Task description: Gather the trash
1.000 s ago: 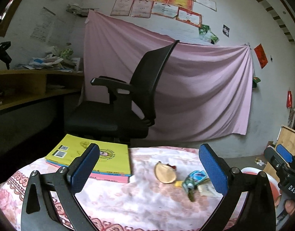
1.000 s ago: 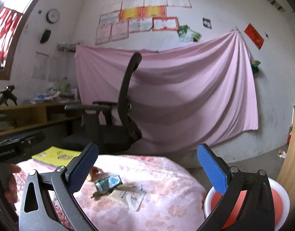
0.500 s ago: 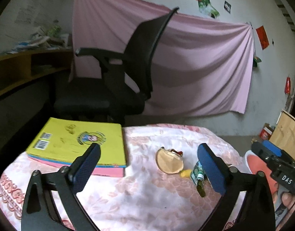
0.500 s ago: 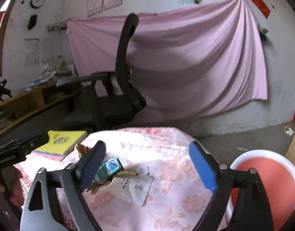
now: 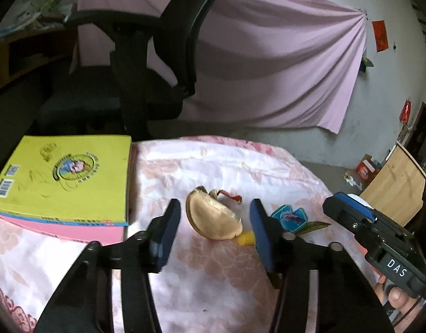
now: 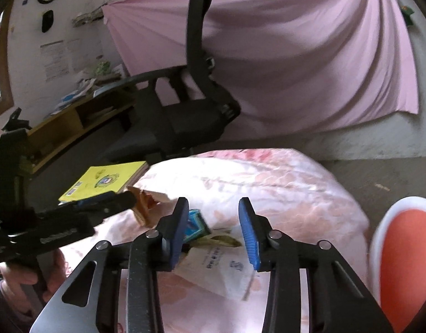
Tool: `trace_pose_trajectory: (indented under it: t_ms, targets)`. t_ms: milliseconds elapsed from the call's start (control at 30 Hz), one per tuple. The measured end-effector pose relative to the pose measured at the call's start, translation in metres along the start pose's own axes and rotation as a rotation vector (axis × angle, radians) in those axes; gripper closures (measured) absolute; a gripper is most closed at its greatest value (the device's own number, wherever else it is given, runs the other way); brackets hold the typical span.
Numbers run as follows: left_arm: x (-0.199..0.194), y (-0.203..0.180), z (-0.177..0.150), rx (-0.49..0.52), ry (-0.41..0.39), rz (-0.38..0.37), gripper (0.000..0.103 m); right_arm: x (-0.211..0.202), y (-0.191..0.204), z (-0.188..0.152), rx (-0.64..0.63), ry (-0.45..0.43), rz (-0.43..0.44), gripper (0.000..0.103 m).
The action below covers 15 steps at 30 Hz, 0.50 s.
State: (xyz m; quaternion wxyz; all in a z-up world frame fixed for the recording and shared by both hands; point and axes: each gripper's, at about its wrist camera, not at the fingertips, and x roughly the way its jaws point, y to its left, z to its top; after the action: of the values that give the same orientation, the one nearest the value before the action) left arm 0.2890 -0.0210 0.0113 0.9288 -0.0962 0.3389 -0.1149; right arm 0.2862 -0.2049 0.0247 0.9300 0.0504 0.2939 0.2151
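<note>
Trash lying clustered mid-table, book at the left, bin sitting off the right edge.

Tan curved fruit peel [image 5: 213,219] is lying on the pink floral tablecloth [image 5: 213,277], right of the yellow-covered book [image 5: 65,177]; teal crumpled wrapper [image 6: 195,223] is sitting just right of the peel, beside the white printed paper packet [image 6: 221,270] nearer the cameras. Black office chair [image 6: 185,111] is standing behind the table, pink hanging sheet [image 6: 310,55] behind it. Orange bin with white rim [image 6: 401,249] is standing right of the table.
</note>
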Motion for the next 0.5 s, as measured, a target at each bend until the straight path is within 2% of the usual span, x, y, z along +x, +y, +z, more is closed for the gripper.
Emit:
trace_pose_trajectory:
  t_ms: [167, 233, 400, 500]
  targets:
    - [0.0, 0.004, -0.002, -0.023, 0.02, -0.016, 0.074, 0.012, 0.007, 0.0, -0.017, 0.052, 0.017, 0.073]
    - [-0.002, 0.003, -0.003, -0.02, 0.024, -0.022, 0.085, 0.015, 0.009, 0.0, -0.02, 0.063, 0.025, 0.073]
    - [-0.004, 0.0, -0.007, -0.008, 0.046, 0.0, 0.099, 0.025, 0.014, -0.001, -0.036, 0.108, 0.037, 0.073]
    - [-0.004, 0.007, -0.01, -0.048, 0.059, 0.002, 0.1, 0.03, 0.015, -0.003, -0.042, 0.134, 0.047, 0.073]
